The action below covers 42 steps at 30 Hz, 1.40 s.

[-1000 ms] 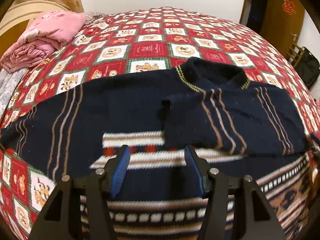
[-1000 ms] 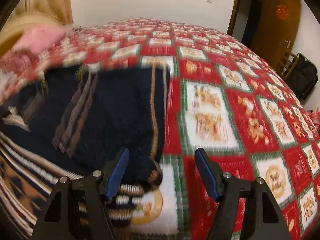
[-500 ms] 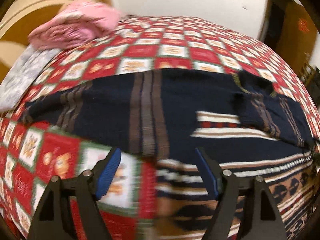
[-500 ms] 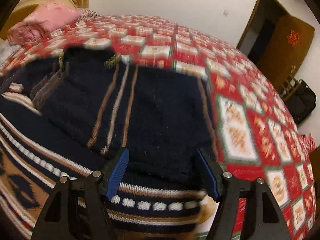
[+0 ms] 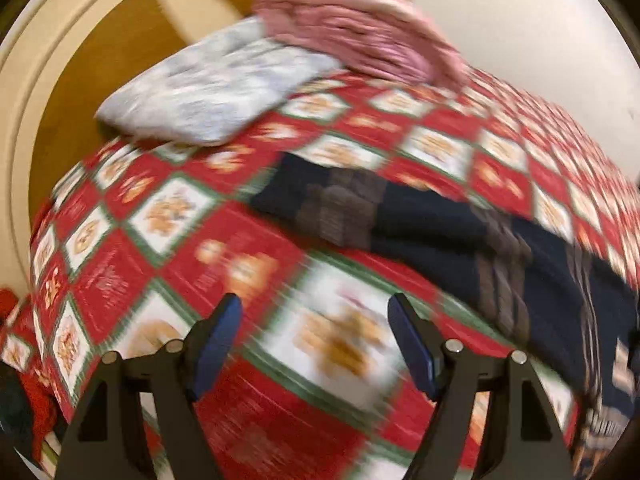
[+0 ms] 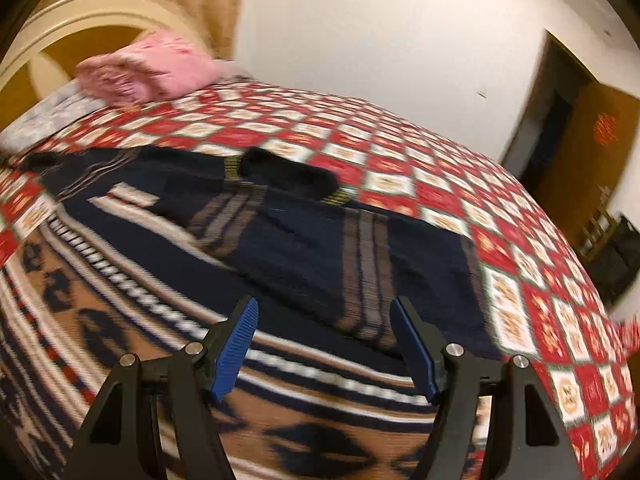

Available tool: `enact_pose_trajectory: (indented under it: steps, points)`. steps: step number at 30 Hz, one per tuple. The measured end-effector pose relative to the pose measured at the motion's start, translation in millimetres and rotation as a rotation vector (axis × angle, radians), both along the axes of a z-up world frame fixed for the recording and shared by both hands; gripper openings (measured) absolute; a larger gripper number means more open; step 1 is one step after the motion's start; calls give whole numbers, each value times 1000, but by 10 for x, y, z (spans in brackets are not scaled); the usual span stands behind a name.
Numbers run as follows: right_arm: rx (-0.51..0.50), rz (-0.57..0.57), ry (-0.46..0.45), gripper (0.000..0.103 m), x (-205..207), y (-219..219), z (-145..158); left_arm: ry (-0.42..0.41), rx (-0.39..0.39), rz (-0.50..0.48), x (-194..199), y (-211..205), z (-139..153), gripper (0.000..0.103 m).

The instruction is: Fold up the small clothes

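A navy patterned sweater (image 6: 280, 256) lies flat on the red patchwork bedspread (image 6: 520, 280). Its right sleeve (image 6: 360, 264) is folded across the chest. Its left sleeve (image 5: 344, 208) stretches out over the bedspread (image 5: 168, 208) in the left wrist view. My left gripper (image 5: 314, 320) is open and empty above bare bedspread, below and left of that sleeve's cuff. My right gripper (image 6: 324, 320) is open and empty above the sweater's body, just below the folded sleeve.
A folded pink blanket (image 6: 148, 68) and a grey pillow (image 5: 216, 88) lie at the head of the bed by the curved headboard (image 5: 24, 80). A wooden door (image 6: 592, 152) and a dark bag (image 6: 616, 256) stand at the right.
My left gripper has swung left off the sweater's body to the outstretched left sleeve. My right gripper has moved left from the bed's right side to over the sweater's body.
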State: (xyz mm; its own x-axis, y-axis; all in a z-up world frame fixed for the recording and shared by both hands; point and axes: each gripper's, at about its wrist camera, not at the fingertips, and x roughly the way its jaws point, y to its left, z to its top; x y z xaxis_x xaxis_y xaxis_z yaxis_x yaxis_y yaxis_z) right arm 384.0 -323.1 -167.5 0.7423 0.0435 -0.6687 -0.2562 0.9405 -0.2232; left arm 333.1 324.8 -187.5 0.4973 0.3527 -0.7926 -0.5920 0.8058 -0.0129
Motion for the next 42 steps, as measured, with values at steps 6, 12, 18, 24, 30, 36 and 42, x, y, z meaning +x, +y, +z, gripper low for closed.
enact_pose_trajectory:
  steps: [6, 12, 18, 24, 30, 36, 42]
  points:
    - [-51, 121, -33, 69, -135, 460, -50, -67, -144, 158, 131, 718, -57, 76]
    - [-98, 188, -88, 69, -291, 716, -81, -104, -264, 197, 262, 890, -197, 74]
    - [-124, 231, -97, 69, -337, 841, -159, -122, -310, 196, 350, 793, -246, 68]
    - [-132, 232, -85, 69, -329, 855, -205, -138, -353, 184, 445, 710, -250, 47]
    - [-89, 201, -81, 69, -323, 753, -168, -122, -323, 182, 537, 709, -260, 8]
    - [-61, 174, -73, 69, -299, 695, -154, -203, -245, 139, 396, 538, 15, 7]
    - [-30, 158, -97, 69, -334, 640, -86, -303, -250, 14, 346, 100, 486, 7]
